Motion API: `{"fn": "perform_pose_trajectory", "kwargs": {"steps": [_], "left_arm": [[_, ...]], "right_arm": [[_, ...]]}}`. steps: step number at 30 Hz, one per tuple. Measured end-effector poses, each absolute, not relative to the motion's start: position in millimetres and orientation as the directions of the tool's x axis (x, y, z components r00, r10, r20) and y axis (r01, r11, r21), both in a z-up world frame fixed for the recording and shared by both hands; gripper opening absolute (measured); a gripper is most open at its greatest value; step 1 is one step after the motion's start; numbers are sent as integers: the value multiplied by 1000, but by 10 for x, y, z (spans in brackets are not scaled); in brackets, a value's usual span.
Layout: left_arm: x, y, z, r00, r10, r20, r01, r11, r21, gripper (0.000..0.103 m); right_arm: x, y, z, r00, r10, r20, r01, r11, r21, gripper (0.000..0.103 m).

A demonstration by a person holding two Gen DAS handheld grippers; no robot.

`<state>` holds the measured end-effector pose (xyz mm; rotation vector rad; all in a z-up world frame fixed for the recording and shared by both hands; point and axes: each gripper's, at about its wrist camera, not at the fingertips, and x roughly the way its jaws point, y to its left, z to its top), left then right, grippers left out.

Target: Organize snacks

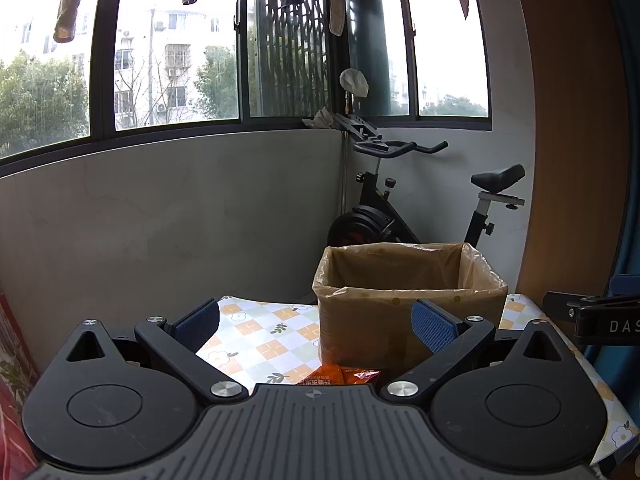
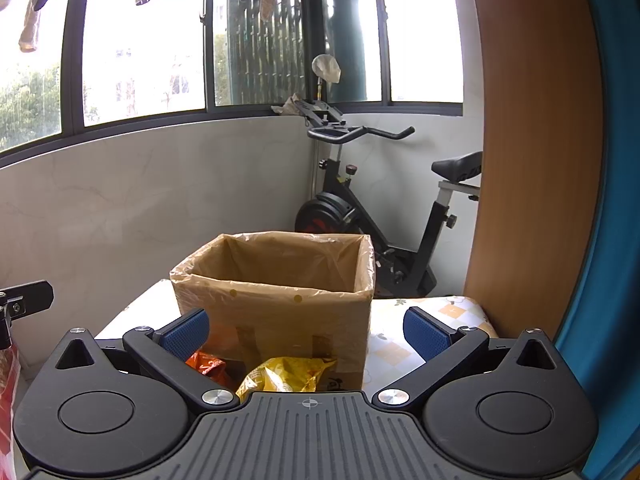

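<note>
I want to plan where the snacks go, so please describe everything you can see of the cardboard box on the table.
The cardboard box is brown and rectangular, standing upright with its top open. A thin translucent plastic liner sits inside and folds over the rim, with a few small yellow dots on it. Tape patches show on the front wall. It rests on the checked floral tablecloth. An orange snack packet and a yellow snack packet lie just before it; whether they touch it is unclear. Its floor is hidden from view.

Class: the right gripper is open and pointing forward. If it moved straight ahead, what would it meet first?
Probably the yellow snack bag lying low between the right gripper's fingers, then the box close behind it. Depth is uncertain; held higher, it would meet the box first.
</note>
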<state>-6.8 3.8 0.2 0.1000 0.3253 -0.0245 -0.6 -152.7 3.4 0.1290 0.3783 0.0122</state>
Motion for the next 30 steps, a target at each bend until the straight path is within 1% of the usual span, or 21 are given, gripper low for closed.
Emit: {"fn": "perform_pose_trajectory", "kwargs": {"steps": [30], "left_arm": [[-71,44,4,947,-14,-320,43,996,82,103]], "right_arm": [[-9,-1559,28,929,30,-369,18,992,126,103]]}}
